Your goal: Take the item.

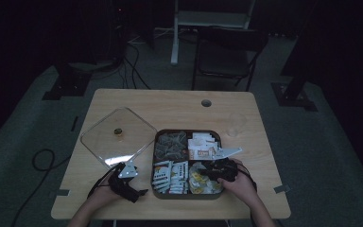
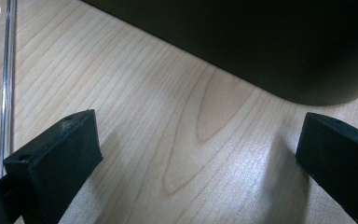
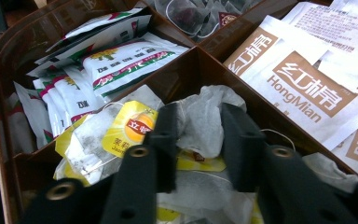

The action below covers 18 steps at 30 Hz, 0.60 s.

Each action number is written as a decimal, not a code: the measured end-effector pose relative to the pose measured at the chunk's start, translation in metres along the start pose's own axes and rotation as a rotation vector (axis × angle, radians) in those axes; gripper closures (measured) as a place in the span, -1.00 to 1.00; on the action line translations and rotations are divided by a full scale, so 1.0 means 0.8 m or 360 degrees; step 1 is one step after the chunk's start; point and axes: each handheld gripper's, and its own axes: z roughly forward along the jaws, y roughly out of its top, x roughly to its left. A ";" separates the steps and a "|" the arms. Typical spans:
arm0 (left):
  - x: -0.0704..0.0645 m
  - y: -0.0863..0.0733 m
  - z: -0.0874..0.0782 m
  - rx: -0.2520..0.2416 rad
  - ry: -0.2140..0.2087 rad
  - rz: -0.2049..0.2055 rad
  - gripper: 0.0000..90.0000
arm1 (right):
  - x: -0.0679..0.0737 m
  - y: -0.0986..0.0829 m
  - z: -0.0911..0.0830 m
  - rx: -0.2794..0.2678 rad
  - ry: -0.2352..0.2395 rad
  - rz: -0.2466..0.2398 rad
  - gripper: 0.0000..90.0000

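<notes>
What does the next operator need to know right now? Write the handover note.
Right claw: jaws closed on a white tea bag in the near-right compartment of the brown tray; bag not lifted out yet.
Left claw: open, holding nothing, over bare table between the clear lid and the tray.
Done: lid is off, lying left of the tray.
Left: probably lift the bag out; where it goes cannot be told.

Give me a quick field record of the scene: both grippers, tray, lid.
right gripper: in tray's near-right compartment, fingers closed around a white tea bag
left gripper: open, on the bare table left of the tray
tray: four compartments holding tea bags and sachets
lid: clear, lying on the table left of the tray
cup: clear, beyond the tray
</notes>
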 end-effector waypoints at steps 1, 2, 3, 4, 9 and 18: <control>0.000 0.000 0.000 0.0000 0.0000 -0.0001 -0.99 | 0.000 0.000 0.000 0.0002 0.0005 0.0003 0.69; 0.000 0.000 0.000 0.0000 0.0000 -0.0001 -0.99 | 0.001 0.001 -0.001 0.0004 0.0007 0.0005 0.75; 0.000 0.000 0.000 0.0000 0.0000 0.0000 -0.99 | 0.001 0.002 -0.002 0.0004 -0.0002 0.0003 0.80; 0.000 0.000 0.000 0.0000 0.0000 -0.0001 -0.99 | 0.001 0.003 -0.004 0.0004 -0.0001 0.0004 0.82; 0.000 0.000 0.000 0.0000 0.0000 0.0000 -0.99 | 0.003 0.008 -0.015 -0.0042 0.0012 0.0028 0.85; 0.000 0.000 0.000 -0.0001 0.0000 -0.0002 -0.99 | 0.004 0.016 -0.031 -0.0116 -0.0017 0.0026 0.88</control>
